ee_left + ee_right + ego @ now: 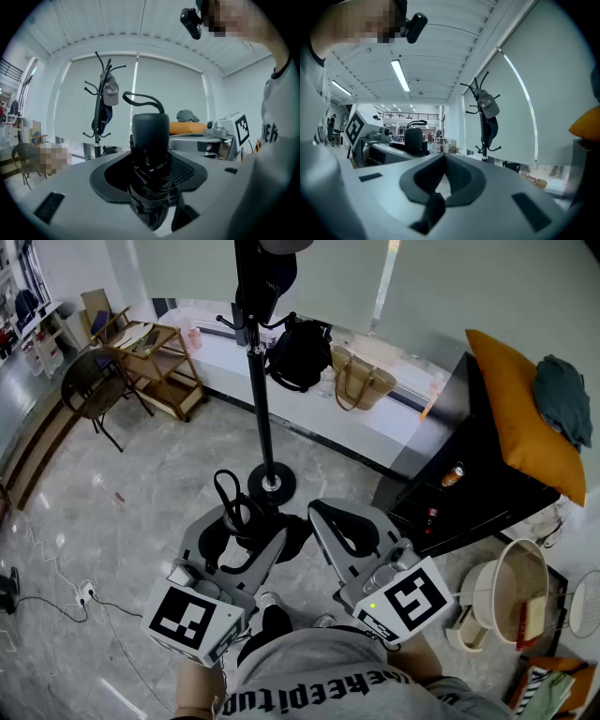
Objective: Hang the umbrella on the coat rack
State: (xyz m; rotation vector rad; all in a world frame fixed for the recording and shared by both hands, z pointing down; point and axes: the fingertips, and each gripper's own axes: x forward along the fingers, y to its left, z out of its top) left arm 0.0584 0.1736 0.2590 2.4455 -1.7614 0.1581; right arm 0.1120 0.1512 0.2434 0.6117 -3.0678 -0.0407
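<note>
Left gripper (246, 532), nearest at 7 o'clock, is clamped on the folded black umbrella (150, 136), wrist loop standing up. Right gripper (321, 510) at 5 o'clock has its jaws together, nothing between. Coat rack (261, 390) stands at 12 o'clock, apart. Likely the carry step; next the loop needs lifting onto a free hook.

Orange cushion (516, 418), tan handbag (361, 382), black backpack (300, 354), wooden trolley (164, 371).

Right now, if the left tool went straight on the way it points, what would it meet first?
Probably the window blind. The left tool, shut on the folded umbrella, aims just right of the coat rack, so it would likely pass it; depth is hard to judge.
</note>
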